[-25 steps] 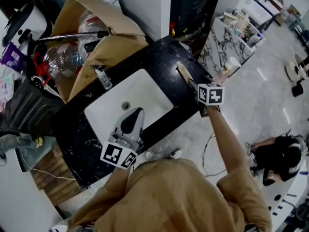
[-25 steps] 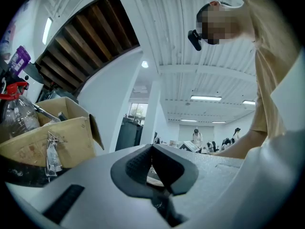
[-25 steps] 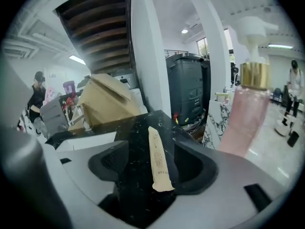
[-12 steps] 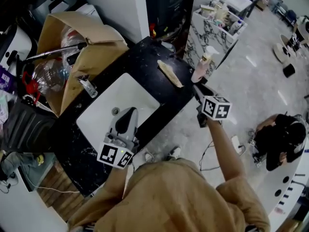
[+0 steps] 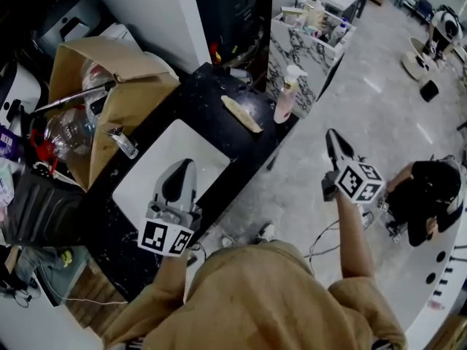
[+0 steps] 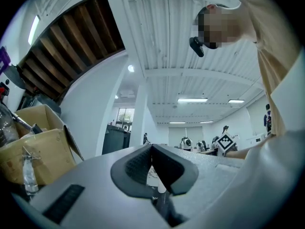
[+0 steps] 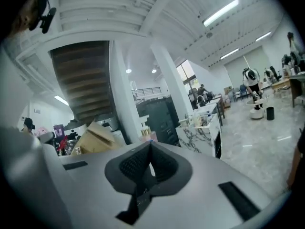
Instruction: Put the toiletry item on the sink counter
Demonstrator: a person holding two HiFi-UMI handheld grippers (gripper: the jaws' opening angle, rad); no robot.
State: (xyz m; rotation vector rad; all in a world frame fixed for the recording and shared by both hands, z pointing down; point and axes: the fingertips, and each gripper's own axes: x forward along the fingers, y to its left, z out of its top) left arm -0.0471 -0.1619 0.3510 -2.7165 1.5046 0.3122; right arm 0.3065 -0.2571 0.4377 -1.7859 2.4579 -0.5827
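The toiletry item (image 5: 241, 114), a flat tan oblong piece, lies by itself on the black sink counter (image 5: 204, 97), to the right of the white basin (image 5: 157, 162). My right gripper (image 5: 332, 138) is off the counter's right end, over the floor; its jaws are shut with nothing between them, as the right gripper view (image 7: 150, 144) confirms. My left gripper (image 5: 182, 168) hangs over the basin's front part. Its pads meet at the tip, empty, in the left gripper view (image 6: 151, 147).
A pink spray bottle (image 5: 286, 93) stands at the counter's right end, close to the tan item. A faucet (image 5: 120, 141) and an open cardboard box (image 5: 109, 71) with plastic bottles are at the left. A marble shelf unit (image 5: 306, 35) stands behind. A person (image 5: 423, 195) sits on the floor at right.
My right gripper has let go of the tan item, left it on the counter, drawn back to the right over the floor and closed. The left gripper has stayed over the basin.
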